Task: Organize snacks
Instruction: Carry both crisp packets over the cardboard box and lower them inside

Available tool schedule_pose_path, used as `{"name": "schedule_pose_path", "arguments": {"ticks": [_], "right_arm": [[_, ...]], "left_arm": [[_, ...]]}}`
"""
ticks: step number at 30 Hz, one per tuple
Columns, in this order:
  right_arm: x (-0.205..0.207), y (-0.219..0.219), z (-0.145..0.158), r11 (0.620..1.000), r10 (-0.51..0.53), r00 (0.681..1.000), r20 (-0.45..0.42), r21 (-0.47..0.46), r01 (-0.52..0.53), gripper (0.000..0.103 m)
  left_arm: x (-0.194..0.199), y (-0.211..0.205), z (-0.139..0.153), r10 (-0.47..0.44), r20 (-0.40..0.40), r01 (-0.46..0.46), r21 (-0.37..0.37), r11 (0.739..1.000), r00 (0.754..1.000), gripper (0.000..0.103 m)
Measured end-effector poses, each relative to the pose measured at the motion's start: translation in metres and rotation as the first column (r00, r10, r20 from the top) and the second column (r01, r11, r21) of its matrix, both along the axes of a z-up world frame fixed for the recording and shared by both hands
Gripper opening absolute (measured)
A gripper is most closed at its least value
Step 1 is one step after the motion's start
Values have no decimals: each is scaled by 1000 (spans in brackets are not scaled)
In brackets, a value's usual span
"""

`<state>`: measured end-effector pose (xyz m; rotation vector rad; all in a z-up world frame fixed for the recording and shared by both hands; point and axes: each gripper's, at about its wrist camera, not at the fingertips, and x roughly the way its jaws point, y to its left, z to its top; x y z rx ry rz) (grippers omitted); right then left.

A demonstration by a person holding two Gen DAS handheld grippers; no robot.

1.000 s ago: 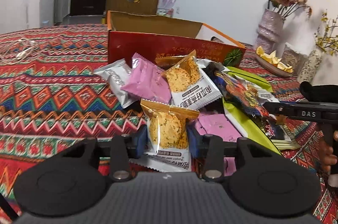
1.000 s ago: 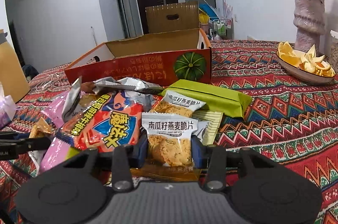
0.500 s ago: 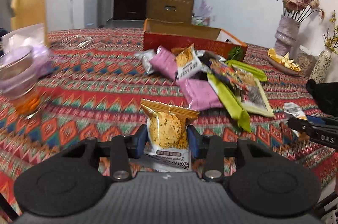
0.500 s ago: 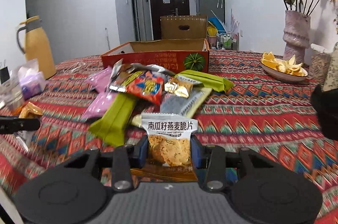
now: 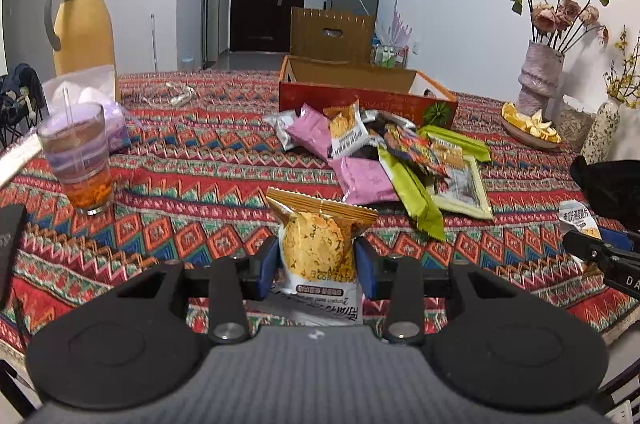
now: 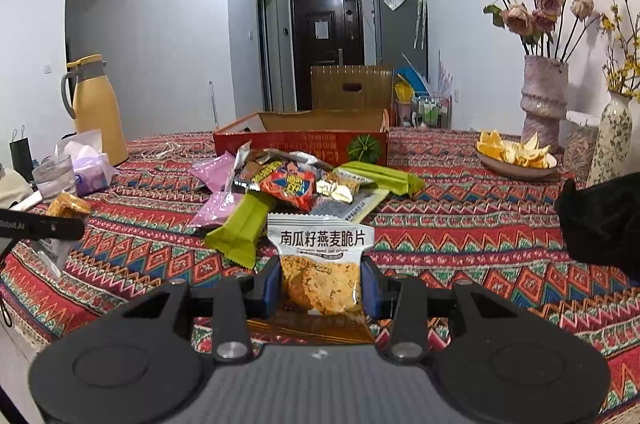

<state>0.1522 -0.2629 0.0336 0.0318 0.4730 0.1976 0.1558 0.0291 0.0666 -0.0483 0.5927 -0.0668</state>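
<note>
Now both grippers pulled back from snack pile [image 5: 384, 151] at frame centre: left gripper [image 5: 316, 262] clamps orange-topped oat-crisp packet [image 5: 318, 244], right gripper [image 6: 320, 284] clamps white-topped oat-crisp packet [image 6: 320, 264]; sorting matching pair likely next.

I see glossy plastic-film snack wrappers [image 5: 362, 147] on a woven patterned cloth [image 5: 192, 183]. At twelve o'clock, a matt cardboard box [image 5: 364, 91]; at ten, a clear glass tumbler [image 5: 78, 159]. My grippers look matt black plastic.
</note>
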Motion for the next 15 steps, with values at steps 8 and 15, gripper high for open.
{"name": "schedule_pose_path", "arguments": {"ticks": [8,15], "right_arm": [[21,2,17,1000,15,999,35,-18,-14,40],[66,-1,38,999,31,998,49,-31,-29,40]], "left_arm": [[24,8,13,10,24,-9,-32,999,1000,41],[67,18,29,25,47,-23,-35,999,999,41]]}}
